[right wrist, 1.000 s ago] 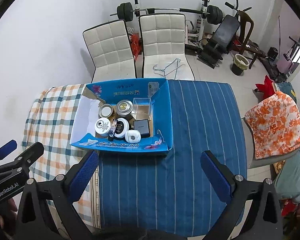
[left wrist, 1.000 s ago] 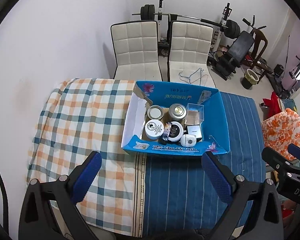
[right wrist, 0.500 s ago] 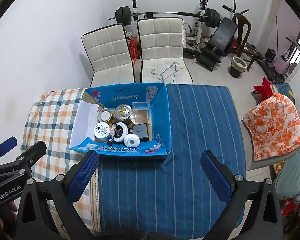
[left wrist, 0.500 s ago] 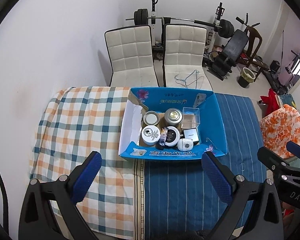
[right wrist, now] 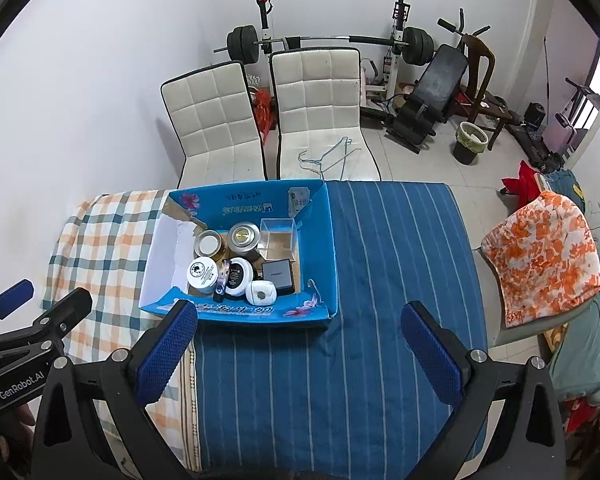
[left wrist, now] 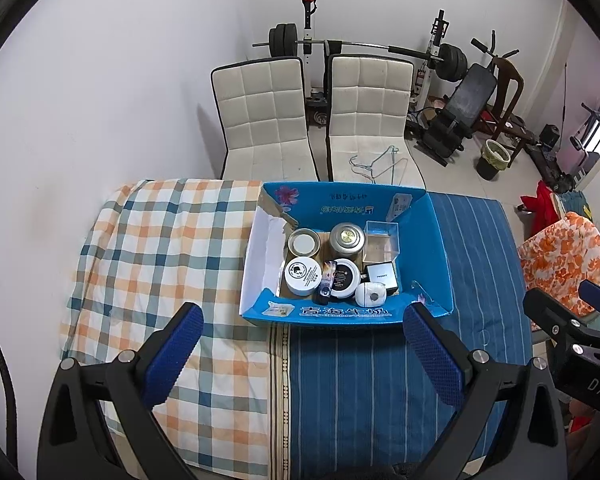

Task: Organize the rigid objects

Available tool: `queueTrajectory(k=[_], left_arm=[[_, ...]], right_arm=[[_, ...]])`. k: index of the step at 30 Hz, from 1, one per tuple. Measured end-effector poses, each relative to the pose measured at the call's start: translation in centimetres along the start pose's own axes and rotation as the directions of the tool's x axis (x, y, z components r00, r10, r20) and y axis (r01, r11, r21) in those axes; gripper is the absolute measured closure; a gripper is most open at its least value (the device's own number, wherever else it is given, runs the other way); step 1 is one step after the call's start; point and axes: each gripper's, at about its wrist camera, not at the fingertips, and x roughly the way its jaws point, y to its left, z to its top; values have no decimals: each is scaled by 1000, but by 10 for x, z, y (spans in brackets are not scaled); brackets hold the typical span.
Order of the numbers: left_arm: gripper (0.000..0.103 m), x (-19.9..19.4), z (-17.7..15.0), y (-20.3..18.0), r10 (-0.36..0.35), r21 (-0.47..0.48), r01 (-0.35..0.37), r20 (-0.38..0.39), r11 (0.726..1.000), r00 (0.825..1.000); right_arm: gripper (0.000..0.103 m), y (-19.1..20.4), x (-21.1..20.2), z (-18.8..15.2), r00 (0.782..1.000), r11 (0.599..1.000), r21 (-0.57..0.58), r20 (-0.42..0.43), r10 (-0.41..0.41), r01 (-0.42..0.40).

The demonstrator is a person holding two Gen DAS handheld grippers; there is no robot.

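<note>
Blue cardboard box (left wrist: 436,240) on the cloth-covered surface (left wrist: 172,240), packed with round tins, among them a white-lidded tin (left wrist: 303,276), a clear plastic case (left wrist: 381,241) and small boxes. All look light, stiff and probably smooth-sided; grip across the sides. Left hand-held gripper (left wrist: 302,350) and right hand-held gripper (right wrist: 298,348) hover well short, both spread wide and empty.

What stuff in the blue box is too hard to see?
- Left wrist view: labels on the round white-lidded jar and the black square box are too small to read.
- Right wrist view: the blue cardboard box near wall hides the slim dark tube's lower end.
</note>
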Motion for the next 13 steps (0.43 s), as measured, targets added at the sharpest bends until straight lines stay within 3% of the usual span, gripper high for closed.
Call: queueTrajectory(k=[13], left_arm=[[0, -6, 0, 4, 3, -6, -3, 11, 1000, 1000]], right_arm=[[0, 5, -1, 0, 1000, 1000, 1, 4, -5, 5]])
